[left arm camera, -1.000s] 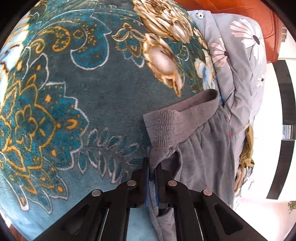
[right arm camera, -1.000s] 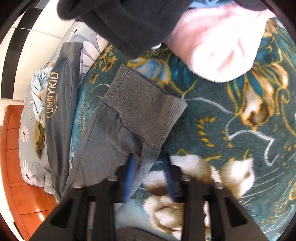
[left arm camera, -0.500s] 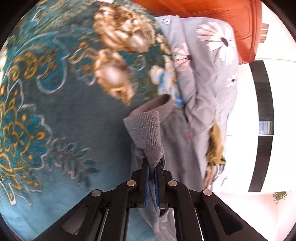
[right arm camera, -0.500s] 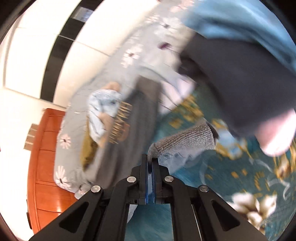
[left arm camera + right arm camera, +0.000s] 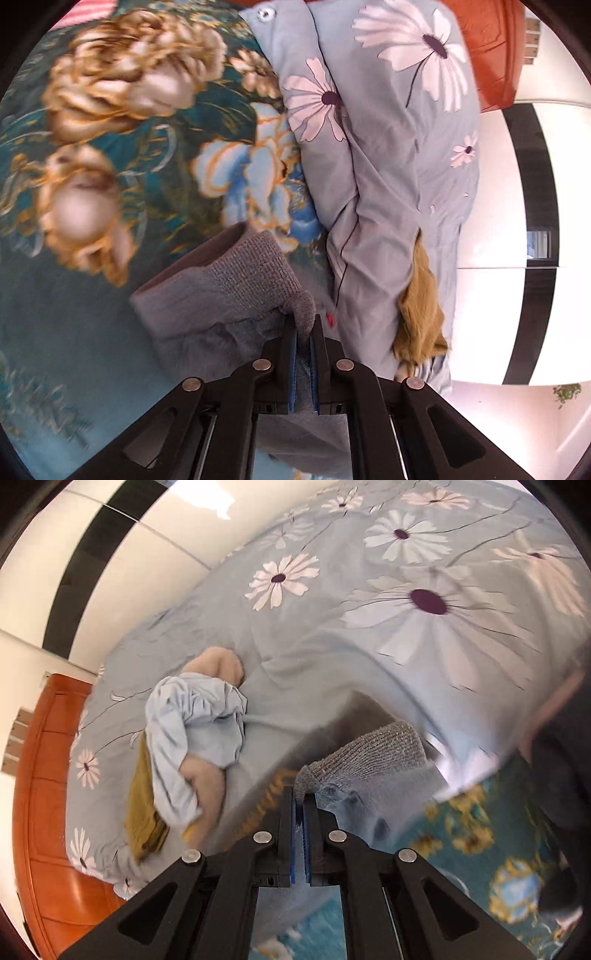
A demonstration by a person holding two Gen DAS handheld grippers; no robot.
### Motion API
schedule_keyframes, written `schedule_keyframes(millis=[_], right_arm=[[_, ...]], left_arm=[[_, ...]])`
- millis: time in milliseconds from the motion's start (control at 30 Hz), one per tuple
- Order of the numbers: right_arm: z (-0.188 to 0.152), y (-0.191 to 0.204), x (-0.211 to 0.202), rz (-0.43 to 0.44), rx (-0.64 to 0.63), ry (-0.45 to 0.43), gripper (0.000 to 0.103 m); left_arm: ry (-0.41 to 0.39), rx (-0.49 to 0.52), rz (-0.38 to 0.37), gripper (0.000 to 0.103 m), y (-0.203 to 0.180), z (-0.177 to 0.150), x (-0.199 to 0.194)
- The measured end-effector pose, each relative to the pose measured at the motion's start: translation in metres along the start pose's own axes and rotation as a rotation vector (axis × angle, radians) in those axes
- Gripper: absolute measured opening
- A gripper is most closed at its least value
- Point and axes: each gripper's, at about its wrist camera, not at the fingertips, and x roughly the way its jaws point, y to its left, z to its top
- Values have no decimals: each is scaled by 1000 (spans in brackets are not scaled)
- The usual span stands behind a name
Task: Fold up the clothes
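Both tongs (image 5: 303,325) (image 5: 298,797) now clamping grey garment (image 5: 236,291), lifted toward daisy quilt (image 5: 332,635)

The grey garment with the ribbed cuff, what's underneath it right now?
Beneath the grey garment lies the teal floral blanket; the daisy-print quilt sits beside it. Whatever the cloth covers directly stays hidden.

Right claw (image 5: 299,805) clamped grey garment (image 5: 373,753) — both lifted.

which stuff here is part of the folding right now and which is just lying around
In use: grey garment, pinched at its ribbed hem by left gripper and right gripper.

Lying about: crumpled light blue garment, mustard cloth, daisy-print duvet, teal floral blanket.
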Motion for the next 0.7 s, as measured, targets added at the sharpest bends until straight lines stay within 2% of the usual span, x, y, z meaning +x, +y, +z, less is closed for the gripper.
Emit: schedule_keyframes(millis=[200, 400, 467, 500, 533, 567, 600, 667, 700], right_arm=[[27, 14, 56, -97, -37, 49, 3], [33, 11, 78, -96, -48, 72, 4], [33, 12, 78, -86, -69, 73, 6], [31, 14, 75, -78, -84, 71, 9], [30, 16, 73, -71, -99, 69, 12], [28, 17, 70, -63, -114, 66, 21], [27, 19, 68, -55, -130, 64, 37], [23, 23, 56, -31, -169, 47, 46], [20, 24, 50, -26, -183, 36, 46]], left_arm=[[9, 3, 75, 10, -12, 28, 51], [28, 15, 104, 12, -13, 37, 78], [34, 28, 87, 23, -15, 36, 79], [37, 39, 73, 27, -17, 35, 77], [40, 53, 57, 36, -20, 33, 75], [42, 70, 42, 46, -22, 31, 70], [42, 89, 29, 51, -25, 29, 65], [40, 127, 5, 56, -30, 23, 53], [32, 145, -1, 56, -31, 20, 45]])
